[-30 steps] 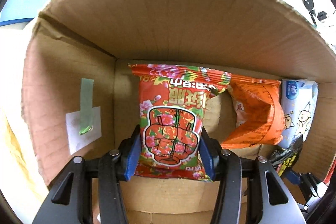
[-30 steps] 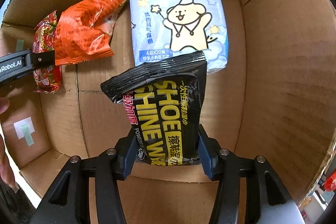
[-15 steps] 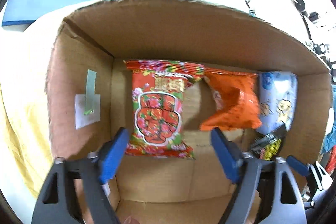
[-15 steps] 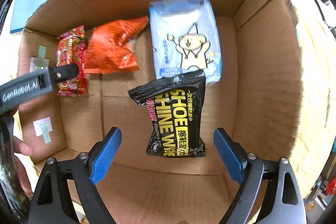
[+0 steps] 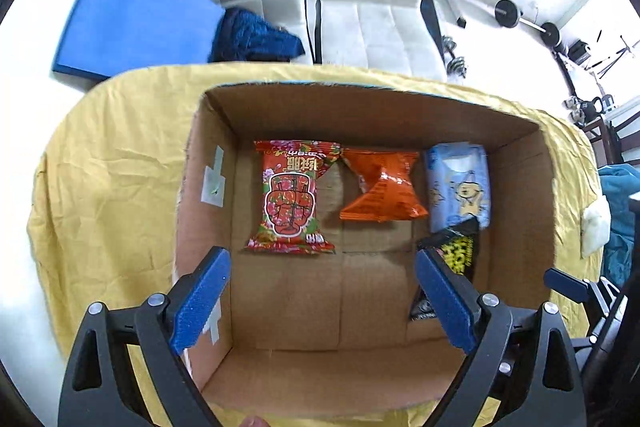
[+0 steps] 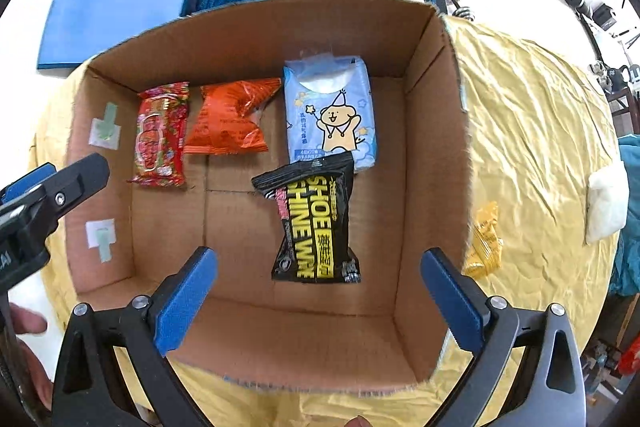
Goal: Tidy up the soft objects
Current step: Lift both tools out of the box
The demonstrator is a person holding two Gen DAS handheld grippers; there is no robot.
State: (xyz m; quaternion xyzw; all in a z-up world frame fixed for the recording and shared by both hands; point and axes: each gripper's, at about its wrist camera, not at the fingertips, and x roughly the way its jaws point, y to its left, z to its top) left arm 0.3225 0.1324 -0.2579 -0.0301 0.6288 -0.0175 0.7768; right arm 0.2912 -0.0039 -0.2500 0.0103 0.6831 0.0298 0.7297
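Both grippers, left gripper point(image 5: 322, 301) and right gripper point(image 6: 318, 301), hang spread and empty above the cardboard box point(image 6: 436, 155); the yellow packet point(image 6: 485, 241) lies outside the box's right wall, nearest the right gripper.

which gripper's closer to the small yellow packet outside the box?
Right. The yellow packet lies on the cloth past the box's right wall, beside the open right gripper. The left gripper, open, is across the box by its left wall.
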